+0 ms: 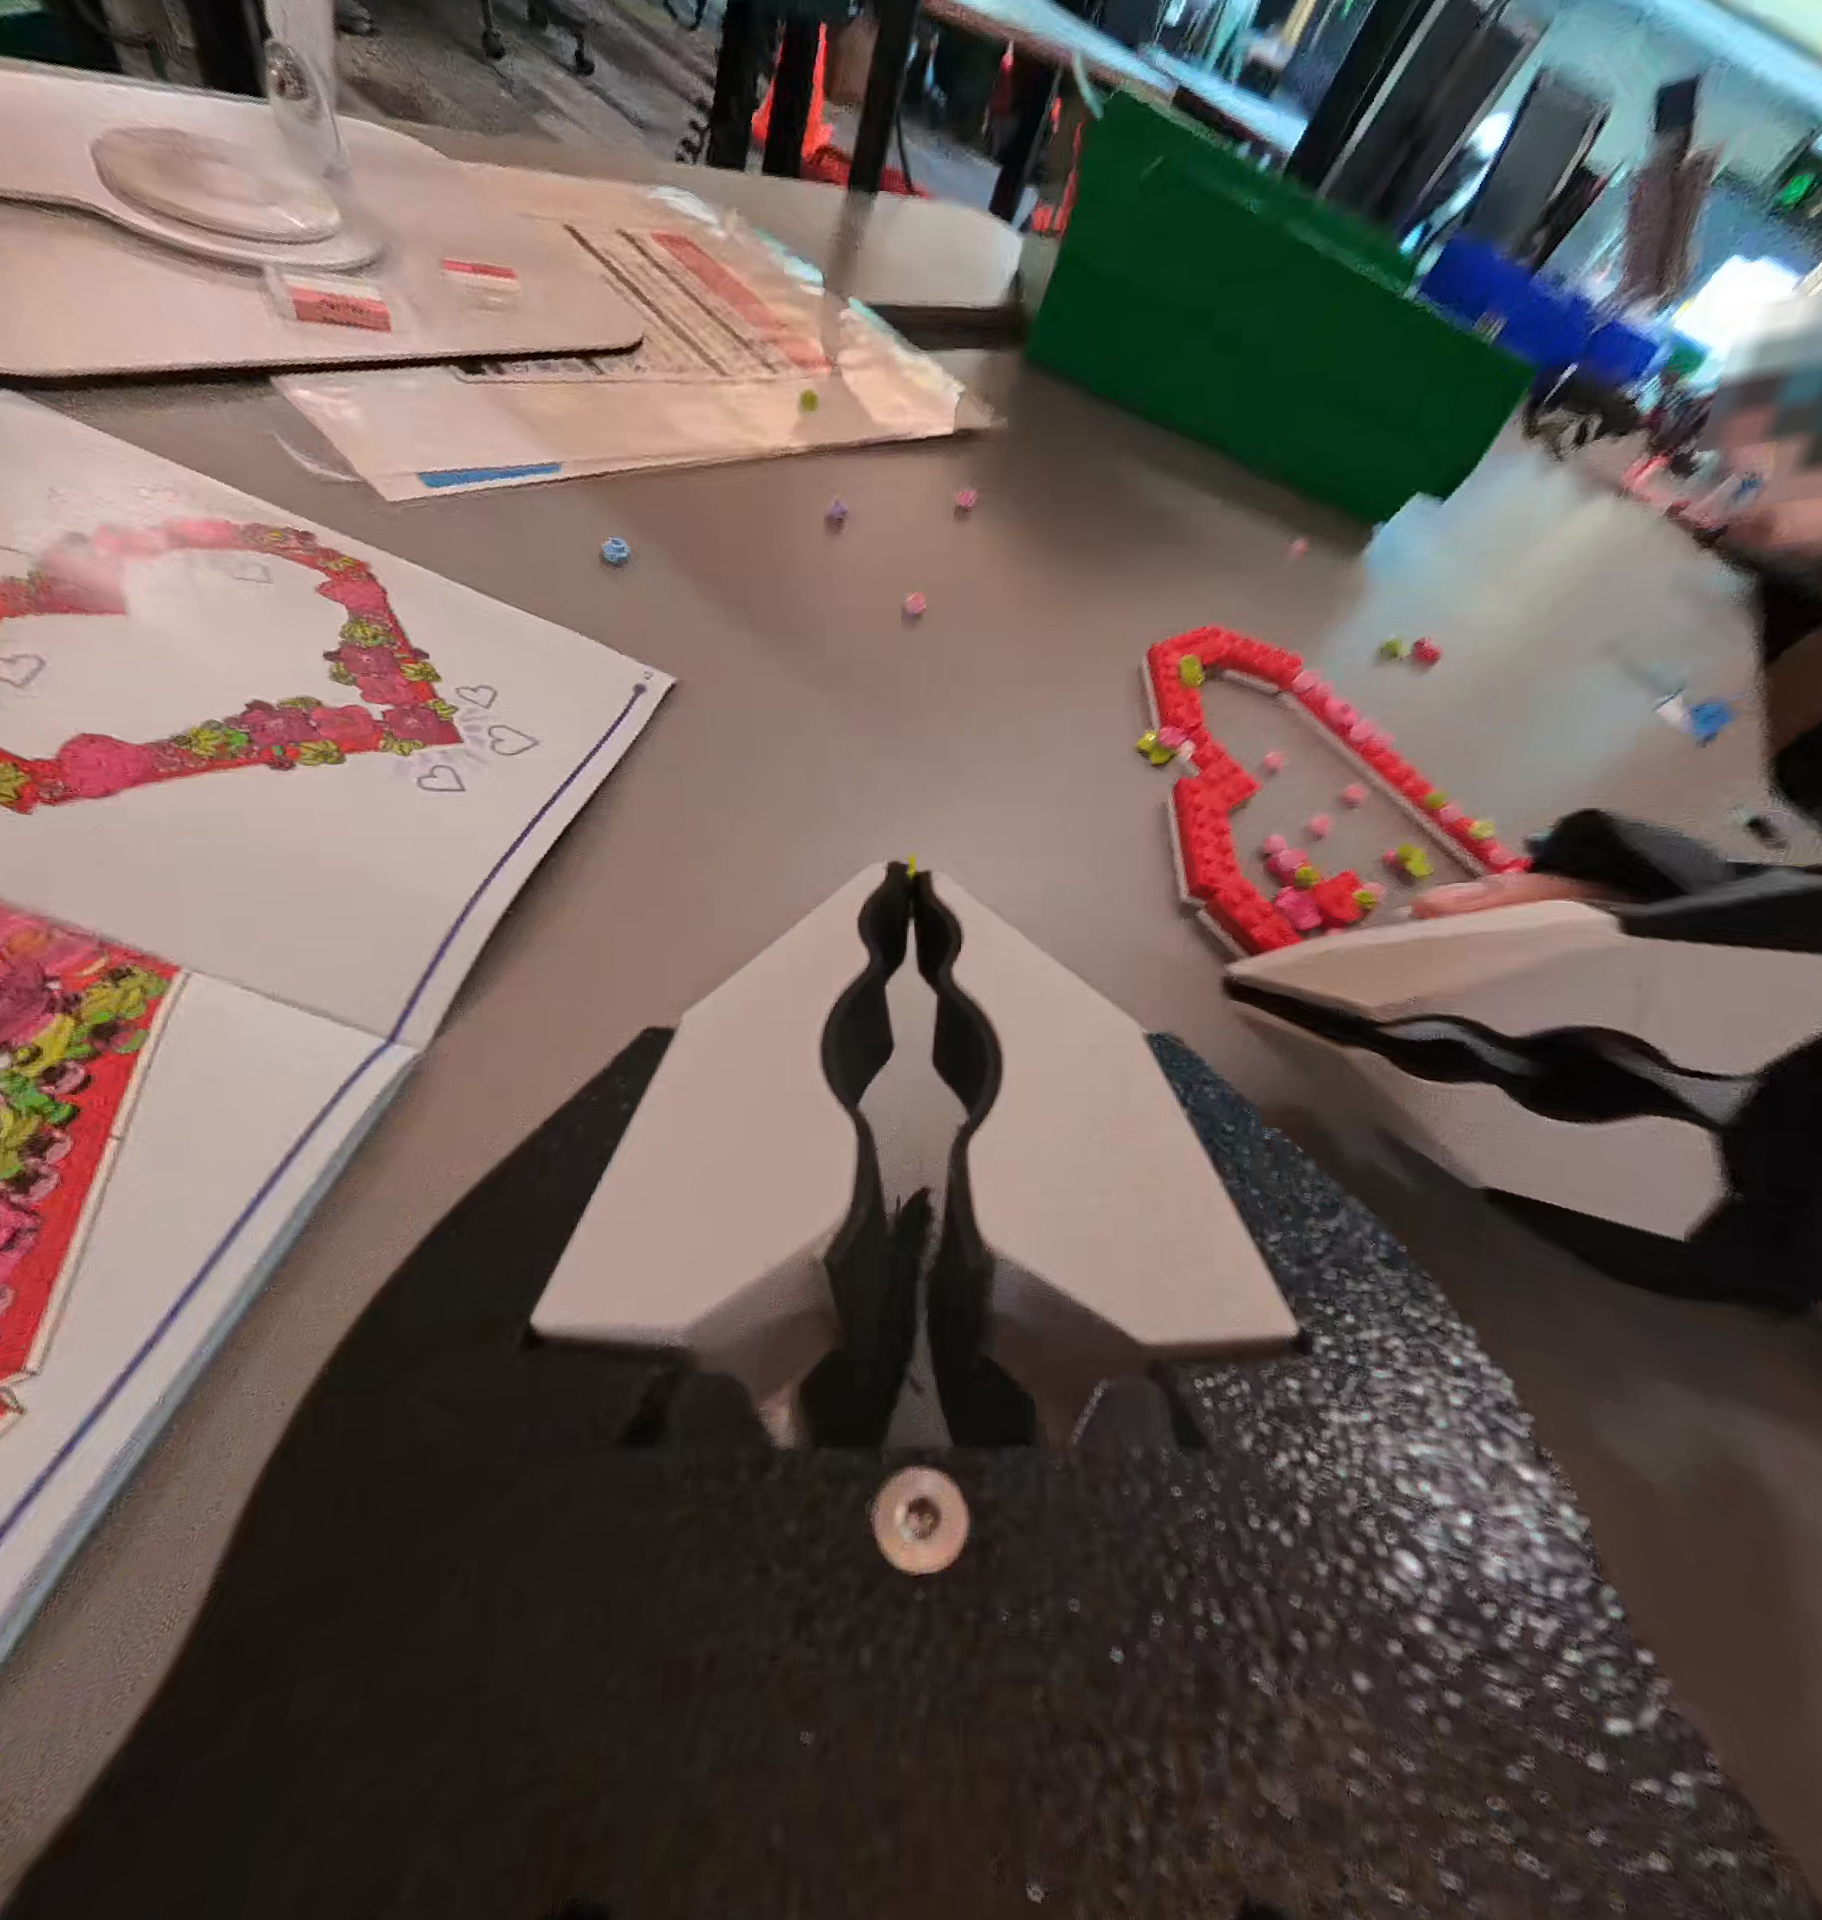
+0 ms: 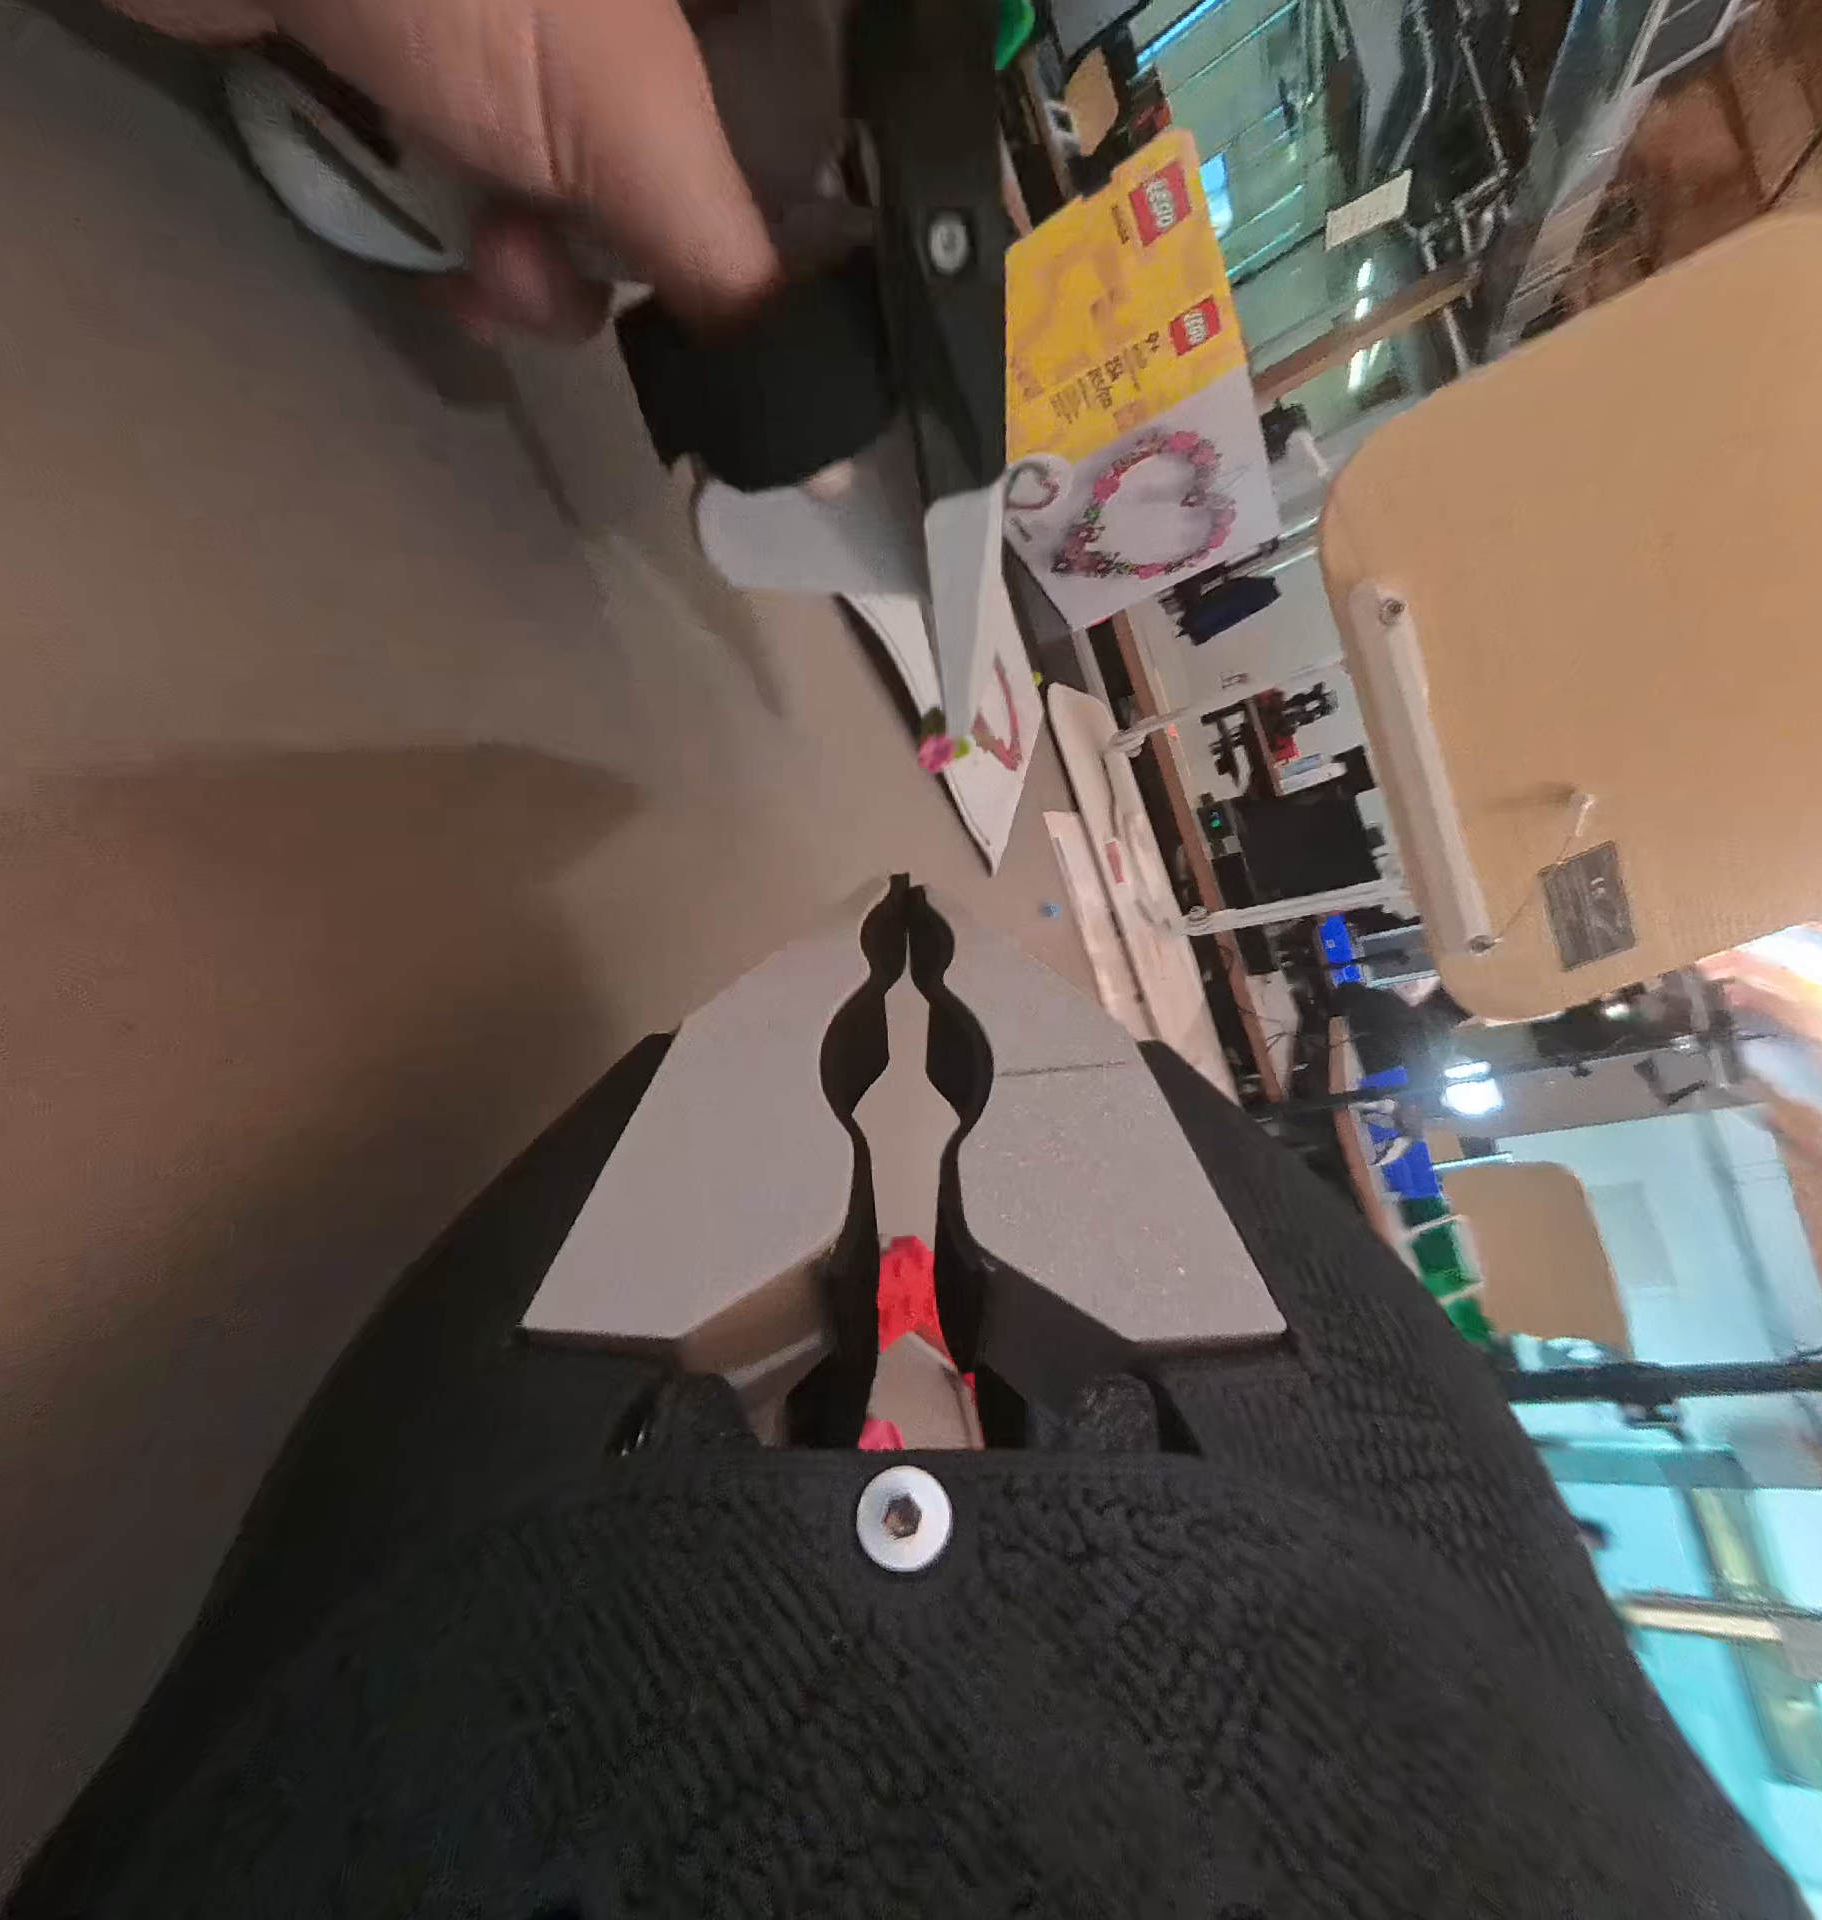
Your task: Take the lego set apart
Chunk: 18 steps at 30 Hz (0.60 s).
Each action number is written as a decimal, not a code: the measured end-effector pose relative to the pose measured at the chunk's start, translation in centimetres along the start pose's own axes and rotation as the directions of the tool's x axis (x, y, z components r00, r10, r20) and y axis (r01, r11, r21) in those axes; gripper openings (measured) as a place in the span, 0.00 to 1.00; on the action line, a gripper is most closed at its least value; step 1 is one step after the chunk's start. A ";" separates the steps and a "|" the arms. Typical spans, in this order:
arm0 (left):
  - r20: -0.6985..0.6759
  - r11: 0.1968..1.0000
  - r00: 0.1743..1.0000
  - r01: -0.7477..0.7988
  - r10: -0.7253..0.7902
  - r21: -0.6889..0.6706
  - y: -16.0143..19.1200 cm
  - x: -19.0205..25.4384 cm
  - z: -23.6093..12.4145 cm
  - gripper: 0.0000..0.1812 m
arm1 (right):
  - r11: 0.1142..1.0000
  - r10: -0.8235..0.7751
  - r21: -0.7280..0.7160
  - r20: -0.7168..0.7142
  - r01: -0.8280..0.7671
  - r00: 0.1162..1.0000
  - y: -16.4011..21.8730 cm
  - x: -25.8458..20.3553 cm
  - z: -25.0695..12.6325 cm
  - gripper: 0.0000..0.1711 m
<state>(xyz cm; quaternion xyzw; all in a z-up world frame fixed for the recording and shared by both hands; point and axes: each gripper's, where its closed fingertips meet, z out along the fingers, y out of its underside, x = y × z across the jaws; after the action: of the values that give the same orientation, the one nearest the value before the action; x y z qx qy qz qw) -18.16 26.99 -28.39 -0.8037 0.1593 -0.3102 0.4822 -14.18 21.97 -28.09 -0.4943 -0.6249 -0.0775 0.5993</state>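
Observation:
The red heart-shaped lego frame point(image 1: 1213, 821) lies flat on the grey table point(image 1: 834, 748) at the right, with small pink and green flower pieces on and inside it. My left gripper point(image 1: 910, 883) is shut on a tiny green and pink flower piece point(image 1: 910, 865), held above the table to the left of the heart. The right wrist view shows that piece point(image 2: 936, 750) at the left gripper's tip. My right gripper point(image 1: 1239, 982) lies on its side with its jaws together over the heart's near end. In its own view point(image 2: 902, 904) red bricks point(image 2: 907, 1299) show through the gap behind the fingertips.
An open instruction booklet point(image 1: 263, 727) lies at the left. Papers and clear bags point(image 1: 626, 416) lie behind it, and a green box point(image 1: 1250, 312) stands at the back. Loose small pieces point(image 1: 914, 605) dot the table. A yellow set box point(image 2: 1115, 343) and a tan chair back point(image 2: 1613, 623) stand beyond. Tip to tip, the grippers are about 7 cm apart.

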 end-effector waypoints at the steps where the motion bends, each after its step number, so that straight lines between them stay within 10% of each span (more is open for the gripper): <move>1: -0.035 1.000 0.999 0.011 -0.010 0.018 -0.2 0.5 -0.1 0.00 | 0.998 0.062 -0.007 0.020 -0.062 0.998 0.4 0.1 0.2 0.00; 8: -0.105 0.999 0.994 -0.040 0.041 0.017 0.0 2.9 0.7 0.00 | 0.893 0.448 -0.082 0.077 -0.442 0.891 0.4 1.1 2.3 0.08; 18: -0.121 1.000 0.993 -0.013 0.013 0.001 0.3 3.5 0.9 0.00 | 0.848 0.520 -0.149 0.040 -0.509 0.853 0.9 1.1 3.3 0.08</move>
<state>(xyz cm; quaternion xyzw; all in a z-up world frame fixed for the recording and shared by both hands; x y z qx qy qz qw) -14.91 25.55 -27.80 -0.7821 0.1934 -0.3554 0.4739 -15.50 25.27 -28.50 -0.6852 -0.4861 0.0639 0.5386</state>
